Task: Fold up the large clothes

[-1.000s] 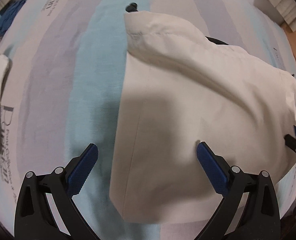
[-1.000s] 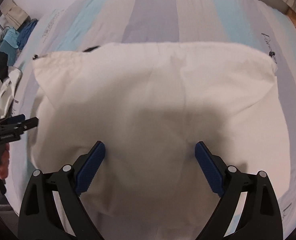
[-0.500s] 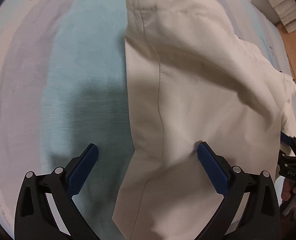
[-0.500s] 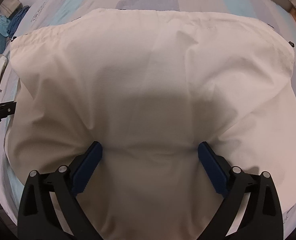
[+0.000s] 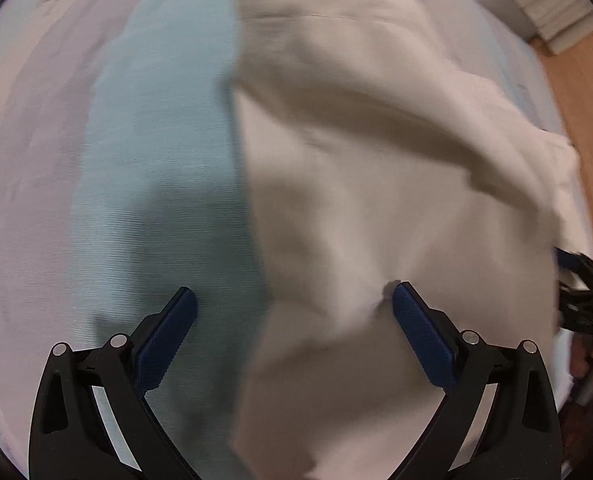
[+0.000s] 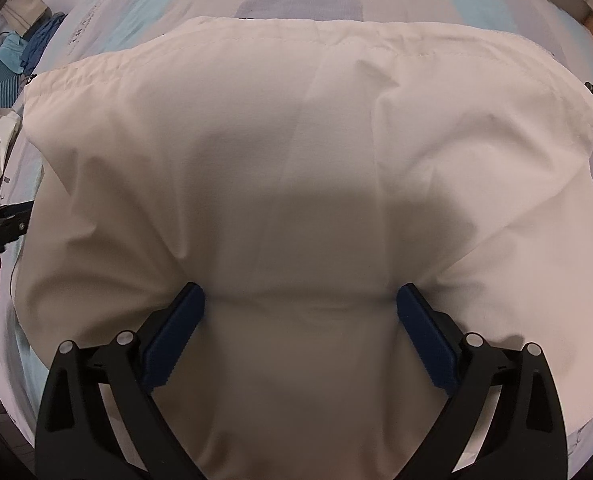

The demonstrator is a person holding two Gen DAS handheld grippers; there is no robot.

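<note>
Both hand-held grippers stand with their blue-padded jaws spread wide, neither clamped on anything. Seen from its own wrist camera, the left gripper [image 5: 294,308] straddles the left edge of the cream garment [image 5: 376,208]: its left finger pad [image 5: 168,336] hangs over a pale blue band of the striped bedsheet [image 5: 148,152], while its right pad [image 5: 420,336] presses against the cloth, which puckers at the pad's tip. That view is blurred, so finer detail of the fabric is hard to read. At its far right edge, beyond the garment's bunched corner, the dark frame of the right gripper [image 5: 584,296] shows, with wooden floor [image 5: 572,92] behind it. In the right wrist view, a pile of blue and teal clothes [image 6: 20,56] lies at the far left beyond the bed, and the left gripper's black frame with part of a hand sits just beside the garment's left side. To the right of these, the garment fills most of the frame, lying on the sheet with a stitched hem [image 6: 296,38] along its far edge. The right gripper [image 6: 300,308] is centred over the near part of the garment, both pads touching the cloth, which creases in a line between them.
</note>
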